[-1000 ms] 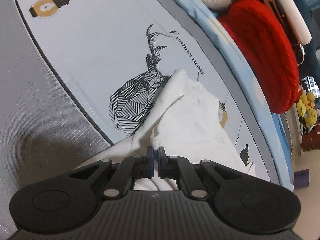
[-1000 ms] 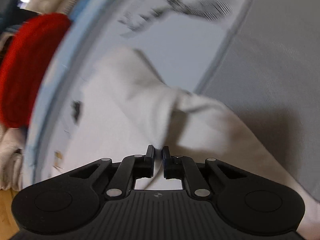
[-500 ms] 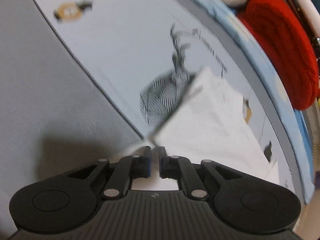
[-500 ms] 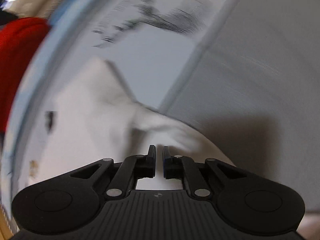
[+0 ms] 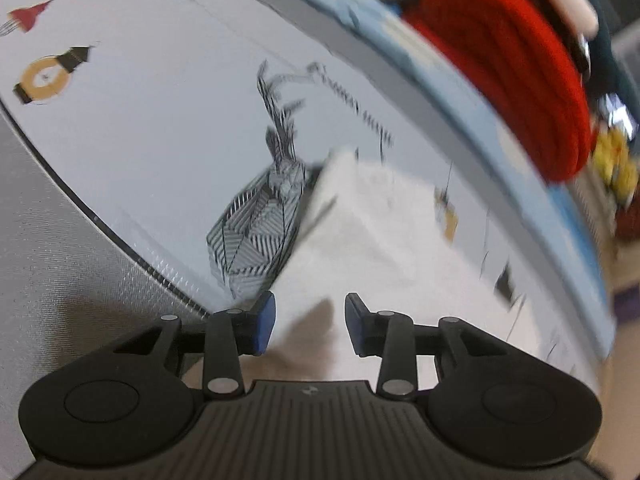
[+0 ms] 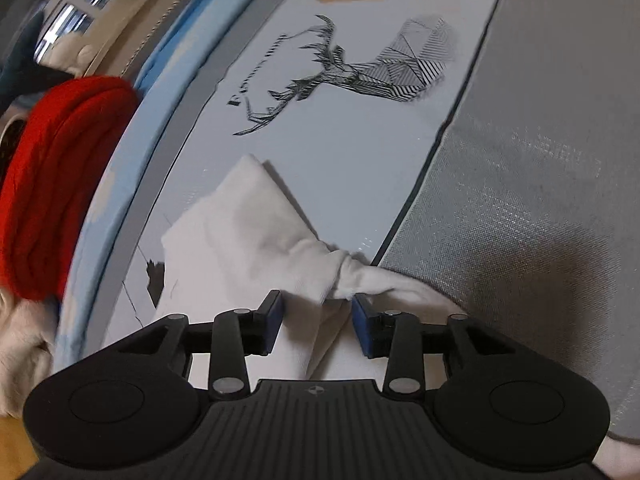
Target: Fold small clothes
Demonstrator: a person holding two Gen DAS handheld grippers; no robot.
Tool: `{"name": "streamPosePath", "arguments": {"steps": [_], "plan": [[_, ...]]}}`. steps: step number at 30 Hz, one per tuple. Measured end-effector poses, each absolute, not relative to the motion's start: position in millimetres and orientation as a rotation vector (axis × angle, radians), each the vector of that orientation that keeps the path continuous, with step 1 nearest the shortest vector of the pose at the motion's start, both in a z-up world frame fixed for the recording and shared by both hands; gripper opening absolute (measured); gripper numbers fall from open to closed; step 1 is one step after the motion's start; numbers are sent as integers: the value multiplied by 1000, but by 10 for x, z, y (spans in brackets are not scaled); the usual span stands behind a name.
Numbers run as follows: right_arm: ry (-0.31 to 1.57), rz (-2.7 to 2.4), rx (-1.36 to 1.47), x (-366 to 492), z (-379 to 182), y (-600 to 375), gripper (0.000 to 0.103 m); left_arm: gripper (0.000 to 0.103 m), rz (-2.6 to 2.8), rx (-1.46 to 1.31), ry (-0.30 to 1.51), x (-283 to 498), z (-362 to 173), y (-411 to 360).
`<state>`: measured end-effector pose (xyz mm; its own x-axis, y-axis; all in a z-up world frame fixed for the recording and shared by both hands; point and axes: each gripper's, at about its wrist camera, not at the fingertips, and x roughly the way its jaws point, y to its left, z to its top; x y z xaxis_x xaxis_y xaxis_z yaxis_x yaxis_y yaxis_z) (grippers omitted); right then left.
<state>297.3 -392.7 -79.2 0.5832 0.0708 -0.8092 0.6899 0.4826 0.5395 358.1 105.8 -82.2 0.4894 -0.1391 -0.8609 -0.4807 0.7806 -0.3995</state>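
Note:
A small white garment (image 5: 384,232) lies on a pale blue-grey sheet (image 5: 160,128) printed with a black striped deer (image 5: 260,232). My left gripper (image 5: 309,322) hovers over the garment's near edge. Its jaws are opening and the blue pads (image 5: 264,318) stand clear of the cloth below. In the right wrist view the garment (image 6: 248,240) is folded, with a bunched corner (image 6: 348,276) just ahead of my right gripper (image 6: 318,322). Its jaws are opening too; cloth lies between them, but the pads (image 6: 362,328) do not press on it.
A grey woven cover (image 6: 540,200) borders the printed sheet on the near side. Beyond the sheet's blue edge sit a red knitted cushion (image 5: 520,72), beige blankets (image 6: 24,340) and yellow plush toys (image 5: 612,160). The deer print (image 6: 360,68) lies beyond the garment.
Both grippers were shut on the white garment and now stand open. The cloth has dropped flat onto the sheet. The left gripper has rolled a little.

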Motion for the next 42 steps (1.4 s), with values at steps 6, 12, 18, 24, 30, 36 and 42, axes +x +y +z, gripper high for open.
{"name": "streamPosePath", "arguments": {"steps": [6, 12, 18, 24, 30, 36, 42], "plan": [[733, -471, 973, 2862, -588, -4004, 0, 0, 258, -528, 992, 3524, -628, 962], [775, -485, 976, 2873, -657, -4023, 4, 1, 272, -584, 1033, 3537, -684, 1013], [854, -428, 1049, 2937, -799, -3949, 24, 12, 259, -589, 1078, 3567, -808, 966], [868, -397, 1074, 2957, -826, -3968, 3, 6, 238, -551, 1087, 3568, -825, 930], [701, -465, 989, 2847, -539, -3970, 0, 0, 252, -491, 1038, 3527, -672, 893], [888, -649, 981, 2822, -823, -4025, 5, 1, 255, -538, 1018, 3524, -652, 963], [665, -485, 804, 2872, -358, -3795, 15, 5, 132, -600, 1081, 3586, -775, 852]]}}
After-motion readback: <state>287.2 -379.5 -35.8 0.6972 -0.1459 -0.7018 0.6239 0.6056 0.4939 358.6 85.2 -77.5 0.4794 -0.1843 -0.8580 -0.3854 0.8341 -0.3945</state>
